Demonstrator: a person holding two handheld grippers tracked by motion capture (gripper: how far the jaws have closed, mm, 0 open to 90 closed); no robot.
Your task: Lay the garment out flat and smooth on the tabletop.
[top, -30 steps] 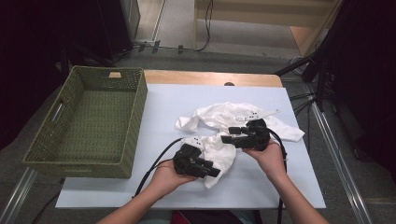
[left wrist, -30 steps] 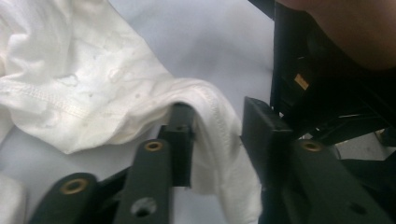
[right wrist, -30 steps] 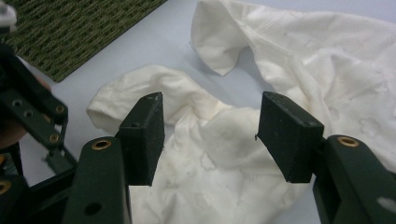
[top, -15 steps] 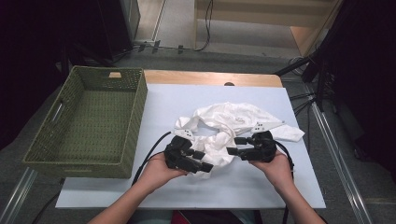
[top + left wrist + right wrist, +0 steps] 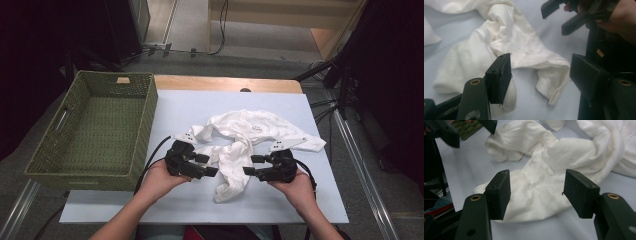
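Note:
A crumpled white garment (image 5: 245, 135) lies in the middle of the pale table (image 5: 280, 205), with one twisted fold running down towards the person. My left gripper (image 5: 209, 165) sits just left of that fold. Its jaws have just been opening and stand open, the pads apart with the cloth (image 5: 506, 45) lying beyond them and untouched. My right gripper (image 5: 250, 165) faces it from the right side of the fold and is open too. In the right gripper view the cloth (image 5: 544, 182) lies under and past the spread gripper (image 5: 537, 192). Each gripper's tips point at the other.
A green woven basket (image 5: 150, 115) stands at the table's left edge, with nothing in it. Cables trail from both grippers toward the person. Floor, stands and cables lie past the table's right and far edges.
The left gripper has pulled back to the left off the cloth and its jaws have widened. The right gripper has come down towards the person. The cloth's fold now lies between them.

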